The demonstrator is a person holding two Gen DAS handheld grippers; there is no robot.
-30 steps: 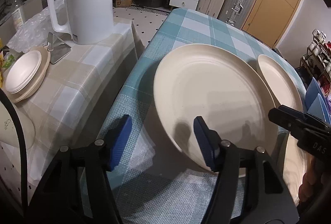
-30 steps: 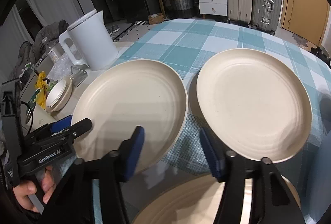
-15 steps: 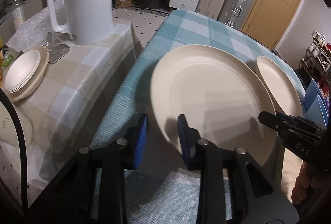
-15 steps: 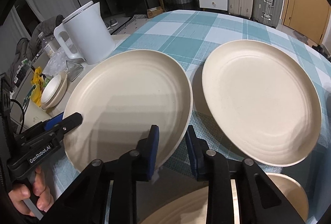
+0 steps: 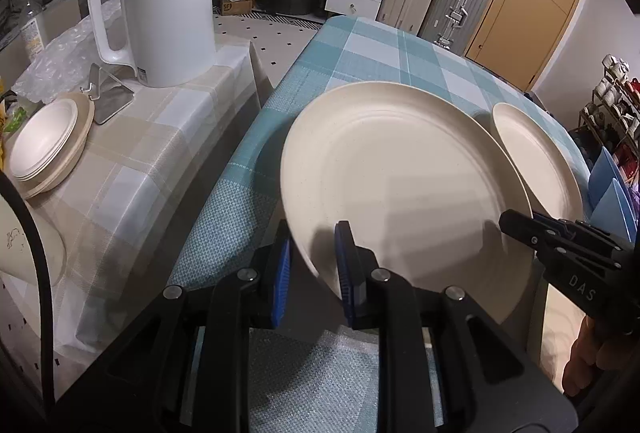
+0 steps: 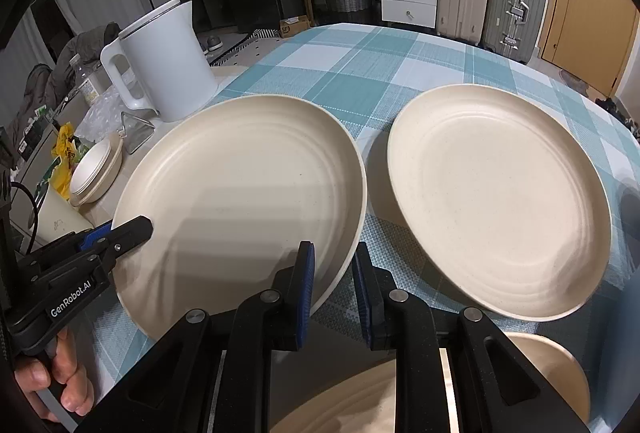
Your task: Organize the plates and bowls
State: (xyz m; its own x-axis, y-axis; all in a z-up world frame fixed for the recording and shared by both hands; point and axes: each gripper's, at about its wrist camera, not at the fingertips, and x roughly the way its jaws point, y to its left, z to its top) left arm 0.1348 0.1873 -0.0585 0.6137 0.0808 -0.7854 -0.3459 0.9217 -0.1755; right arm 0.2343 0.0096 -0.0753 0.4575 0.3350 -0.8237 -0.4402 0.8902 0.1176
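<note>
Both tools are clenched on one cream plate (image 6: 240,193): the left tool (image 5: 312,269) grasps the near rim at its own side, and the right tool (image 6: 334,281) is closing on the opposite near edge, rim between its pads. Two grips probably keep the wide, shallow plate level for stacking. Just beneath the right tool lies a third plate (image 6: 540,365) (only partly seen), likely the start of a pile. Ahead and to that tool's right a second plate (image 6: 500,201) rests flat on the checked surface (image 6: 360,73). Farther off, left of both tools, nested bowls (image 5: 44,145) sit on a side surface (image 5: 160,137), about three, near one white kettle (image 5: 168,9).
</note>
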